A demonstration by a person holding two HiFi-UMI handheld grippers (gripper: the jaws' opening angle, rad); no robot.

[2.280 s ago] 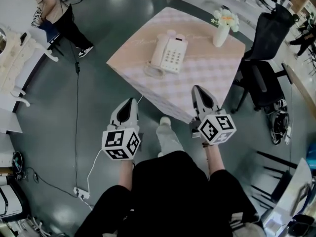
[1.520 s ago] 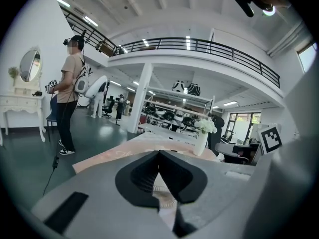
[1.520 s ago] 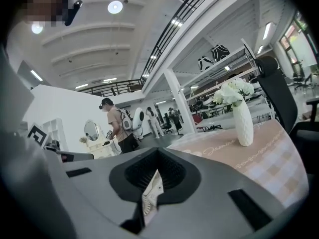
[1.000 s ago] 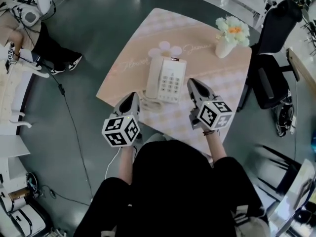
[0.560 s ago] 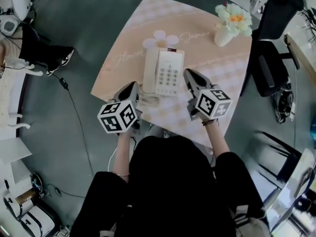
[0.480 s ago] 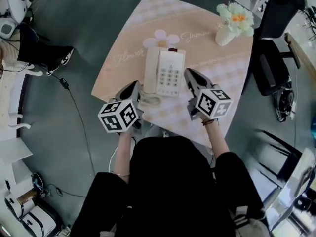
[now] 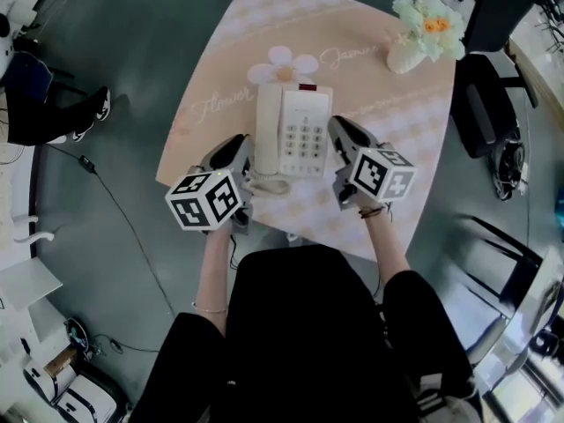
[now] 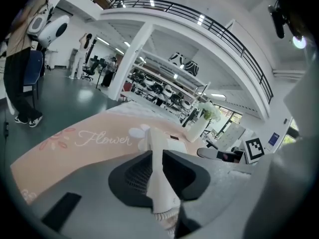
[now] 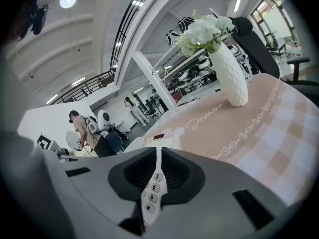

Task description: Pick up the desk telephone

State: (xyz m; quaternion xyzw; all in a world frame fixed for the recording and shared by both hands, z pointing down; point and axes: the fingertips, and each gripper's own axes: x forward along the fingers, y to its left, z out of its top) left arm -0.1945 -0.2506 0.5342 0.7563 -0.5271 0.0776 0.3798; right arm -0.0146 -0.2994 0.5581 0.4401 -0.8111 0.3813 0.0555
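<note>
Head view – desk telephone: white, laid flat near the front edge of a table covered with a pink checked tablecloth. The handset is seated along its left side and the keypad is set to the right. A coiled cord is gathered at the near edge.

Left gripper: held just beside the telephone's left flank, near the lower end of the handset and angled in towards it. In the left gripper view the jaws are seen a narrow gap apart, having just been opening. The white handset and a bit of cord are framed in that gap, ahead of the tips. No pad is seen pressing on the handset, and contact at the tips cannot be told.

Right gripper: held just beside the telephone's right flank, level with the keypad. In the right gripper view the jaws are drawn almost together, with only a thin slit left, and nothing is gripped. A strip of number keys is glimpsed through the slit.

The telephone is thus flanked by the two grippers, one on each side, and rests on the cloth.

Vase: white, filled with pale flowers, placed at the far right corner of the table, well apart from the telephone
</note>
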